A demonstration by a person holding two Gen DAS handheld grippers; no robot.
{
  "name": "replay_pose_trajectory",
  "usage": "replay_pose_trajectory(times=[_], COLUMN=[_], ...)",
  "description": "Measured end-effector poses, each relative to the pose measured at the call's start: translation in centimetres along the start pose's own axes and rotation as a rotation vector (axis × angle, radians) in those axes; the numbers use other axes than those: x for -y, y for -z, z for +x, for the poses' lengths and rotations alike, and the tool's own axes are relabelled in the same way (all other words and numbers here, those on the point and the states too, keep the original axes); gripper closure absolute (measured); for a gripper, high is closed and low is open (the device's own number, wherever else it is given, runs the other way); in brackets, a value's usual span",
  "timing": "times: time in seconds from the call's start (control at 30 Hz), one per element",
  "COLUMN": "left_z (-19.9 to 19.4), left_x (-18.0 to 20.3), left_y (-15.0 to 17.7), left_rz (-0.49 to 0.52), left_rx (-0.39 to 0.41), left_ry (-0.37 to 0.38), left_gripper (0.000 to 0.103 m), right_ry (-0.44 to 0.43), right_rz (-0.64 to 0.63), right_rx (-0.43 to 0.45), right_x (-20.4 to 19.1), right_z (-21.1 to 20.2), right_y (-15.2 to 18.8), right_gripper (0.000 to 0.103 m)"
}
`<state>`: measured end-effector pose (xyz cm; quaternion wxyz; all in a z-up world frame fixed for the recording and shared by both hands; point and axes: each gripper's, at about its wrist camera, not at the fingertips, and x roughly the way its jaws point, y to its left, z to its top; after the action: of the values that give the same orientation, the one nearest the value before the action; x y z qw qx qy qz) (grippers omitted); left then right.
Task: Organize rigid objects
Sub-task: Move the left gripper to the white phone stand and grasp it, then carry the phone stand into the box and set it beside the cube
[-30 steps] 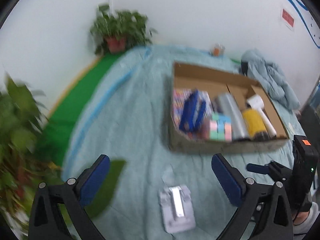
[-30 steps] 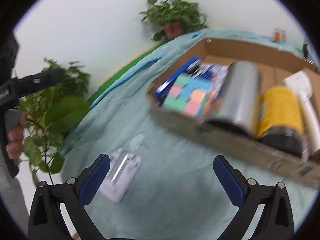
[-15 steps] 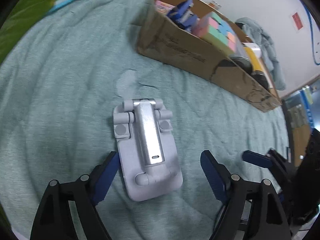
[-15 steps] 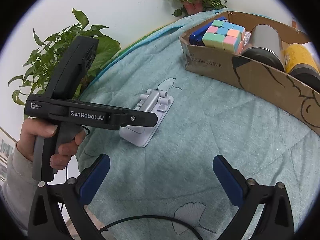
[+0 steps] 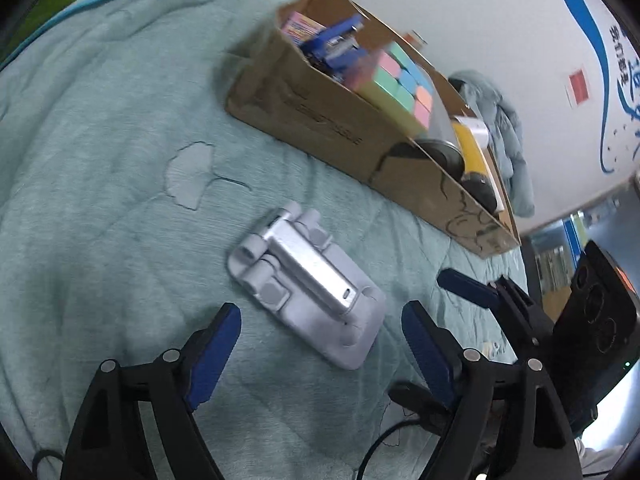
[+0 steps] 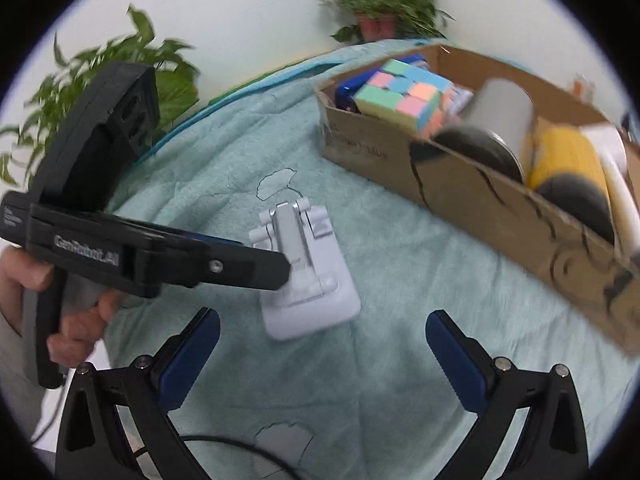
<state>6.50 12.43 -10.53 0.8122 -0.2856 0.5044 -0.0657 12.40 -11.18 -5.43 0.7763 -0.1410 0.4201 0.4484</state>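
Observation:
A folded pale grey and silver stand [image 5: 308, 284] lies flat on the teal quilt [image 5: 100, 160], just ahead of my left gripper [image 5: 320, 332], which is open and empty. In the right wrist view the stand [image 6: 304, 272] lies ahead of my right gripper [image 6: 320, 336], also open and empty. The left gripper's body [image 6: 120, 248] reaches in from the left and covers the stand's near left edge. A cardboard box [image 5: 332, 128] behind the stand holds a pastel cube [image 5: 404, 80], blue items, a grey cylinder [image 6: 500, 112] and a yellow one [image 6: 568, 160].
Potted plants stand at the left [image 6: 120, 72] and far back [image 6: 384, 4] by the white wall. A bundled blue-grey cloth [image 5: 504, 128] lies behind the box. The right gripper [image 5: 520, 304] shows at the right in the left wrist view.
The left gripper has shifted so the stand now lies diagonally ahead of it. The right gripper has moved closer to the stand and box. Both stay open.

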Motion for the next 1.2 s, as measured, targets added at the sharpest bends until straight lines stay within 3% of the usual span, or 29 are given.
replay_pose_trajectory(times=[0.13,0.2,0.27,0.37,0.53,0.73,0.83,0.9,1.2], left_z=[-0.1,-0.1,-0.3,-0.3,1.0,1.5,1.8,1.7,-1.3], left_x=[-1.0,-1.5,-2.0,-1.9,-1.2,-0.6,-0.1,0.1,4.3], left_y=[0.2,0.4,0.5,0.5,0.3,0.3,0.1,-0.3,-3.1], left_rz=[-0.054,-0.082,-0.092,-0.098,-0.094,-0.1,-0.08,-0.077,0.067], left_rx=[-0.009,-0.007,0.001,0.01,-0.002,0.015,0.021,0.03,0.084], left_ry=[0.032,0.04,0.053,0.103,0.128,0.121,0.125,0.151,0.161], left_gripper=[0.021,0.021,0.021,0.023,0.025,0.047,0.055,0.067,0.073], right_ry=[0.016,0.003,-0.028,-0.051,-0.167,-0.338,-0.309,-0.292,-0.21], right_rz=[-0.105,-0.133,-0.129,-0.093,0.085,0.357,0.345,0.329,0.282], right_rx=[-0.03,-0.076,-0.115,-0.105,-0.108,-0.127,-0.129,-0.131,-0.002], right_x=[-0.7,-0.9,-1.0,-1.2,0.0,2.0,1.2,0.7,0.5], right_z=[2.7,4.1,5.2,5.2,4.6,4.1,4.2,4.5,1.6], right_y=[-1.5,-1.6,-1.5,-1.3,-0.7,0.2,0.0,-0.1,-2.5], right_gripper=[0.003,0.011,0.026,0.036,0.037,0.037,0.037,0.037,0.037])
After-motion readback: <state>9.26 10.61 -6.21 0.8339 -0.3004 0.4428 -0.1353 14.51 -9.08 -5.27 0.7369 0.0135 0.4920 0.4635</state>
